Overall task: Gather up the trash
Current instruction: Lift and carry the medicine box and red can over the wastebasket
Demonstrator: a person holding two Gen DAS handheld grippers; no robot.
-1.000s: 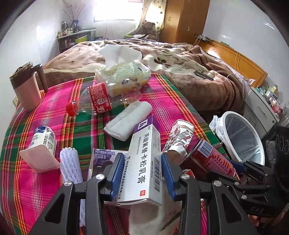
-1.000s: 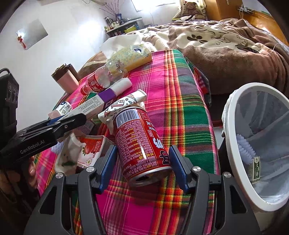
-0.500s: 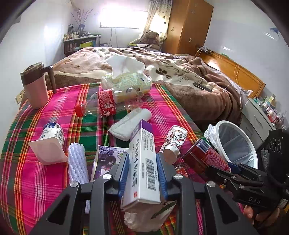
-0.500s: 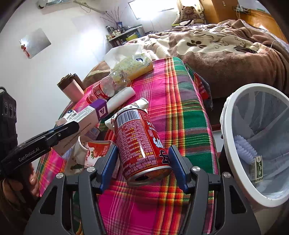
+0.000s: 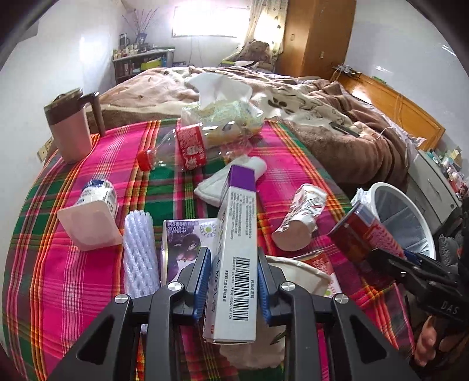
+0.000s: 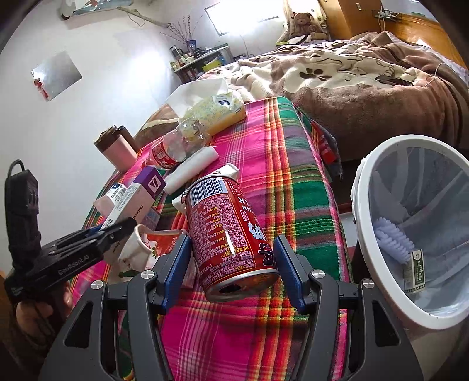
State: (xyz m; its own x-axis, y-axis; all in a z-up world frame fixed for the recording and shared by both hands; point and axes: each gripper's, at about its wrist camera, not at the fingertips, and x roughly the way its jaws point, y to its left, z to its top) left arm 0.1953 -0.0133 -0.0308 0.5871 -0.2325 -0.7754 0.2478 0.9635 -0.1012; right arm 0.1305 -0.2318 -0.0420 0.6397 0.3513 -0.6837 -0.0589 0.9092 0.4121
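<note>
While daylight pours through the window (image 5: 205, 22) at the far wall, the left gripper (image 5: 233, 281) has its fingers clamped on a white and purple carton (image 5: 239, 258), lifted clear of the plaid-covered counter (image 5: 73, 263). The right gripper (image 6: 231, 263) has its fingers pressed on either side of a red can (image 6: 231, 234), open end toward the camera. Just right of those fingers stands the white trash bin (image 6: 363, 234), lined with a bag, a white brush and a small packet already inside. Ahead of the left fingers lie a folded cloth (image 5: 214, 184), an empty bottle (image 5: 190, 146) and a tissue pack (image 5: 222, 114); off to their left sit a mesh sleeve (image 5: 139, 252), a small white bottle (image 5: 98, 193) and a pink mug (image 5: 70, 129). Beyond the counter spreads a bed (image 5: 307, 117) under a brown blanket, with a wooden wardrobe (image 5: 316, 38) behind.
</note>
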